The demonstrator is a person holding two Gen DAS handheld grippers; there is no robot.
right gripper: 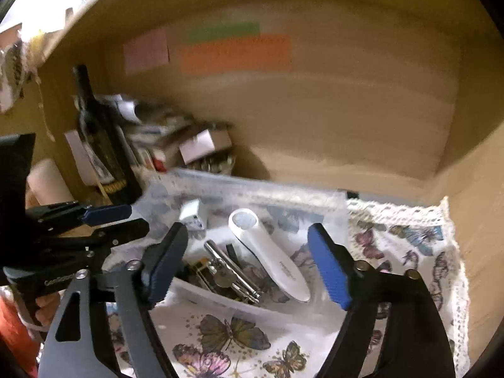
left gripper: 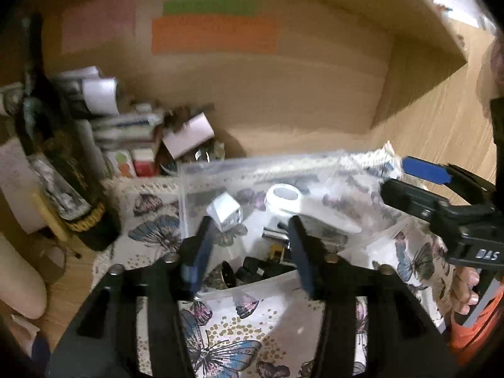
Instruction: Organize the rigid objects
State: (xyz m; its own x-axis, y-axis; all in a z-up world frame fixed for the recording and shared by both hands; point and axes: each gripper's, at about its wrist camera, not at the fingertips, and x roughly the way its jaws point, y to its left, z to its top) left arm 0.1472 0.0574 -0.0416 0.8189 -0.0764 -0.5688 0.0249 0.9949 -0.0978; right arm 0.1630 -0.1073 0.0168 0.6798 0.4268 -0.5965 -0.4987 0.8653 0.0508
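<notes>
Two views, left wrist first. The left gripper has its jaws spread, pinching nothing, hanging over the near rim of a clear bin that sits on a butterfly cloth. Just ahead of the left jaw lies a small white cube; ahead of the right jaw, a white handheld device with a round face. Between and just below the jaws lie dark pieces and a metal tool, too blurred to name. Far right, the right gripper reaches toward the bin's far corner. Bottles and boxes crowd the shelf off the left jaw.

From the right wrist, the right gripper also stands with jaws wide apart and empty. The device lies slanted between them, nearer the right jaw, inside the bin. A metal tool and keys sit beside it, closer to the left jaw, and the cube lies beyond that jaw. The left gripper shows at the left edge, by the bin's corner.

Risks, as I judge them: both grippers crowd one small bin, so they could knock together. The bin looks light, and a jaw catching its rim could tip or drag it across the cloth. The device looks smooth and tapered, so a pinch near its narrow end may slip. Closing low could also snag the tool or keys lying alongside.
</notes>
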